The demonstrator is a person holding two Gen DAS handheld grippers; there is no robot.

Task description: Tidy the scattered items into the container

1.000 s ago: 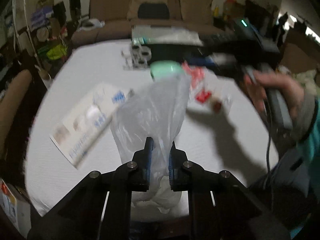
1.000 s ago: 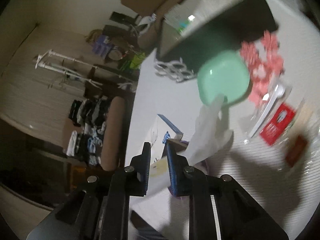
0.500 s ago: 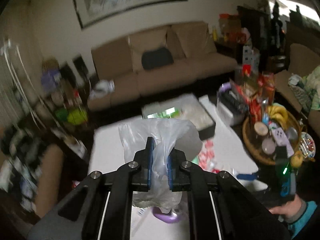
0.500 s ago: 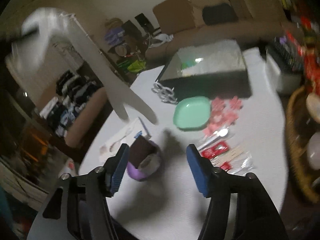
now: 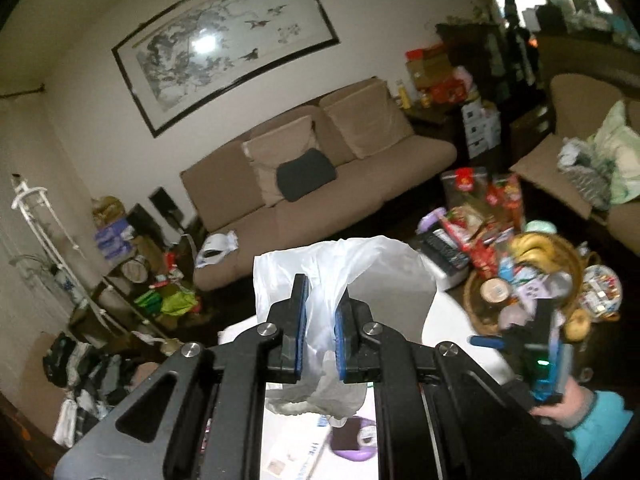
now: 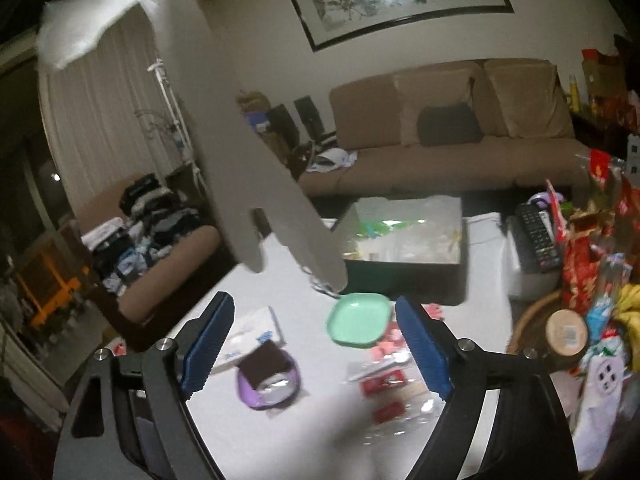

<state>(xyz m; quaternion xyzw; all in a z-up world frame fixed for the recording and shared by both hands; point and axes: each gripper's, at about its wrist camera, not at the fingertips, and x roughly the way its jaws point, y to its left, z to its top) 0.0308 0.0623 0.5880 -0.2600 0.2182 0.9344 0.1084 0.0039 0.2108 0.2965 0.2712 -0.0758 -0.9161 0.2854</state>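
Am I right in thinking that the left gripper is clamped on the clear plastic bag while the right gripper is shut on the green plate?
Not quite. The left gripper is indeed clamped on the clear plastic bag, but the right gripper holds nothing: the right wrist view shows its jaws opening wide, with the green plate lying on the white table beyond them.

Left gripper (image 5: 319, 322): raised high, tilted somewhat downward, blue pads pinched nearly together on a fold of thin clear plastic bag (image 5: 360, 272), bunched between the fingers and ballooning beyond the tips. Right gripper (image 6: 314, 344): also tilted downward over the table (image 6: 280, 264), jaws opening, spread wide, nothing between the blue pads. In the left wrist view, seen low at the right edge: right hand (image 5: 568, 404) wrapped round the handle of its gripper, teal sleeve cuff (image 5: 600, 424) at the wrist, gripper body blurred.
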